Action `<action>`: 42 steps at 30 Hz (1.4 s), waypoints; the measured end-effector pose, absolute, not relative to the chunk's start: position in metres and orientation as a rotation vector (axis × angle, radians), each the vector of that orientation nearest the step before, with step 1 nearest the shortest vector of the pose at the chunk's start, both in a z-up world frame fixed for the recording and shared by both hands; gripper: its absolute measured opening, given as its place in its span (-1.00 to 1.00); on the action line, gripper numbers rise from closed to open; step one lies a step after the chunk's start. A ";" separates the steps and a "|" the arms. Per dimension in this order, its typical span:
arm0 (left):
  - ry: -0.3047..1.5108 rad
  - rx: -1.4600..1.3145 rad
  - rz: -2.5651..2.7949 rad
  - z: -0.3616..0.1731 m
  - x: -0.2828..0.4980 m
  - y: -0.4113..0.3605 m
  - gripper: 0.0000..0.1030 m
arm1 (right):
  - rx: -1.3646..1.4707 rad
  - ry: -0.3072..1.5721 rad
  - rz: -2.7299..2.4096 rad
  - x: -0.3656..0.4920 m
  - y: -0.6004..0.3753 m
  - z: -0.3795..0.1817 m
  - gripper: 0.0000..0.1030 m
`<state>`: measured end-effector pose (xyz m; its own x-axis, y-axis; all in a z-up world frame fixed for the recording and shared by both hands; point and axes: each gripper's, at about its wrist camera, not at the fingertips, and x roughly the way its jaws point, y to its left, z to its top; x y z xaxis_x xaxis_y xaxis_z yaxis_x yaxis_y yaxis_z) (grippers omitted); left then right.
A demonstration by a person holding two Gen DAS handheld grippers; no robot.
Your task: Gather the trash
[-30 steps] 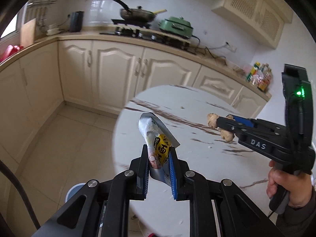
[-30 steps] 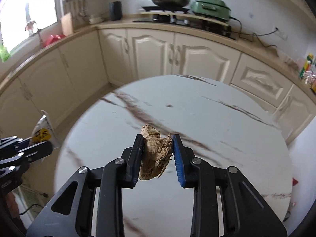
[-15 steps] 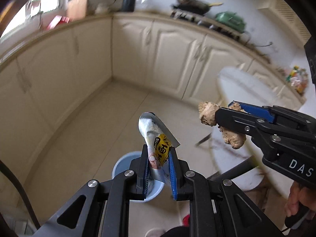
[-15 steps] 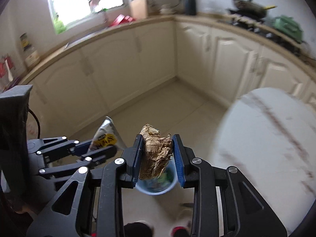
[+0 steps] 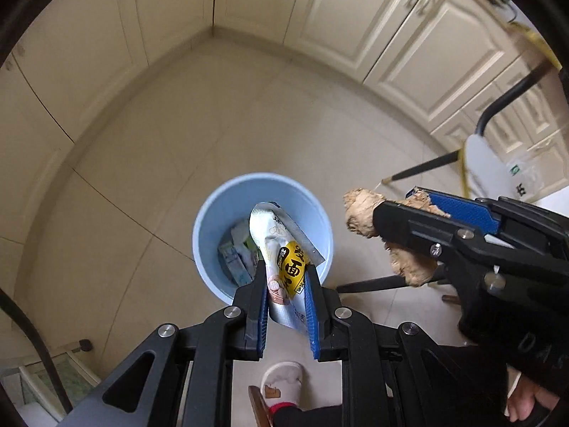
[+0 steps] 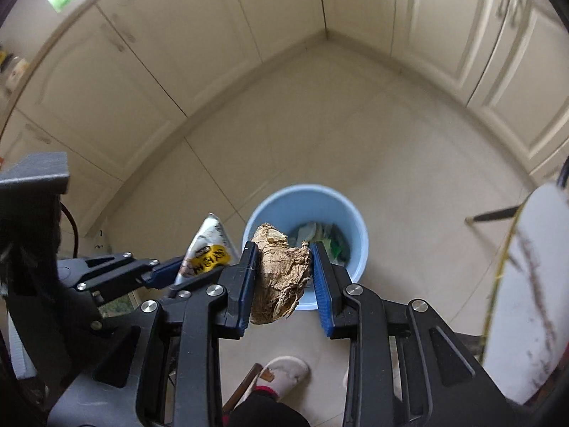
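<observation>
Two items above blue bin (image 5: 209,220) on floor: left hand-held gripper (image 5: 286,281) clenches snack wrapper (image 5: 281,249); right hand-held gripper (image 6: 284,270) clenches ginger root (image 6: 281,274).

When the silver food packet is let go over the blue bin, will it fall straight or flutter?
The food packet looks thin and flat, probably empty, so it may flutter or drift. It stands stiffly above the left hand-held gripper, so it likely keeps its shape. The blue bin lies below, so it should probably land inside.

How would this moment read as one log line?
left gripper: shut on snack wrapper | right gripper: shut on ginger root | both above blue bin
</observation>
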<state>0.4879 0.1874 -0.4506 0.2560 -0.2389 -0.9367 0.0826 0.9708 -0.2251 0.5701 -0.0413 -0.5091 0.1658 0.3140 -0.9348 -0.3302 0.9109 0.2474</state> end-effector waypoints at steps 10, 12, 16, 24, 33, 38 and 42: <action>1.372 -0.141 -0.163 -0.496 0.550 0.180 0.16 | 0.023 1.410 0.462 0.604 -0.035 -0.571 -0.44; 1.382 -0.144 -0.137 -0.497 0.564 0.179 0.21 | 0.033 1.418 0.464 0.609 -0.035 -0.577 -0.44; 1.404 -0.163 -0.095 -0.504 0.570 0.180 0.22 | 0.051 1.422 0.462 0.611 -0.030 -0.581 -0.40; 1.382 -0.195 -0.037 -0.464 0.558 0.179 0.25 | 0.036 1.383 0.458 0.601 -0.025 -0.565 -0.03; 1.328 -0.206 0.040 -0.416 0.510 0.193 0.26 | -0.010 1.335 0.434 0.574 -0.024 -0.512 0.71; 1.212 -0.194 0.089 -0.369 0.464 0.194 0.27 | -0.038 1.254 0.469 0.544 -0.018 -0.464 0.88; 1.083 -0.175 0.131 -0.329 0.431 0.190 0.35 | -0.087 1.139 0.489 0.513 -0.014 -0.413 0.99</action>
<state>0.4313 0.1896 -0.3293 0.4635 0.0203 -0.8859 -0.1917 0.9784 -0.0779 0.5130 -0.0143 -0.4131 0.3260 0.3291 -0.8863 -0.4158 0.8918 0.1782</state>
